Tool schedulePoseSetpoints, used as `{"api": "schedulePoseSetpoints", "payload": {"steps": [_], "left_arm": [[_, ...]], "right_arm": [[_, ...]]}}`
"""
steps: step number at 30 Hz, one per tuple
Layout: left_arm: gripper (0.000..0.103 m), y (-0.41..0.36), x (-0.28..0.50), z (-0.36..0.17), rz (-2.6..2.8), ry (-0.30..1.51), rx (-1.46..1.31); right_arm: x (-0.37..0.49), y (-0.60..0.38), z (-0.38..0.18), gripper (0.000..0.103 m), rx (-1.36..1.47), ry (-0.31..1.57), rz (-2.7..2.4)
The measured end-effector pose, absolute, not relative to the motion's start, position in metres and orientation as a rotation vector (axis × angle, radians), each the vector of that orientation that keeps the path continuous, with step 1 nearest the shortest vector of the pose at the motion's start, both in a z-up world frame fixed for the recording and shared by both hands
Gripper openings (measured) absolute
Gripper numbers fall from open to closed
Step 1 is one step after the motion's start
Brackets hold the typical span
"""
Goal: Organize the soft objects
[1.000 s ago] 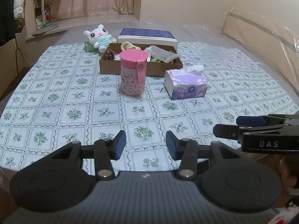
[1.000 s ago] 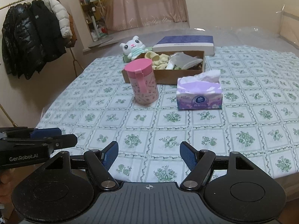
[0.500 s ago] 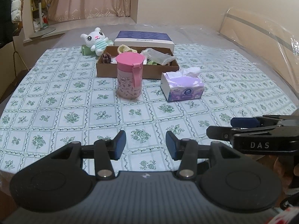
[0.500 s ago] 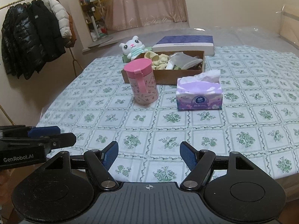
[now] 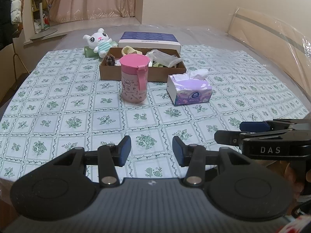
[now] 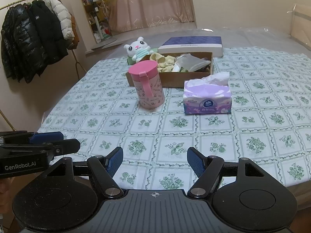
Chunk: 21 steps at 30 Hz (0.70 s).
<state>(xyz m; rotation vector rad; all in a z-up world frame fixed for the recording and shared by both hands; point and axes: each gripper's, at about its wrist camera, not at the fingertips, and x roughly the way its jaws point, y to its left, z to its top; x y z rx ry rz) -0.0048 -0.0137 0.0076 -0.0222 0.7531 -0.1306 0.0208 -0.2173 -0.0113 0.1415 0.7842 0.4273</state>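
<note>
Left gripper (image 5: 151, 151) empty, jaws parted halfway, poised above near table edge. Right gripper (image 6: 155, 160) empty too, jaws wider, alongside. Ahead, well apart from both: pink canister (image 5: 134, 78) straight ahead of left, tissue pack (image 6: 207, 95) ahead-right of right, long axis crosswise. Beyond: cardboard tray (image 5: 142, 72) holding pale cloth items, long axis crosswise. Farthest, ahead-left behind tray's left corner: plush rabbit (image 5: 99, 41), outside tray. Judgement: rabbit probably next; left gripper nearer.
</note>
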Motion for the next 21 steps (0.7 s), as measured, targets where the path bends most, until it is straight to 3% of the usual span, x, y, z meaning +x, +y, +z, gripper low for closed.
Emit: {"api": "schedulePoseSetpoints", "payload": {"steps": [21], "left_arm": [[0.044,-0.012,-0.0033,0.0073,-0.134,0.751,-0.02]], "right_arm": [[0.0222,-0.2171,-0.0115,0.072,0.142,0.785,0.425]]}}
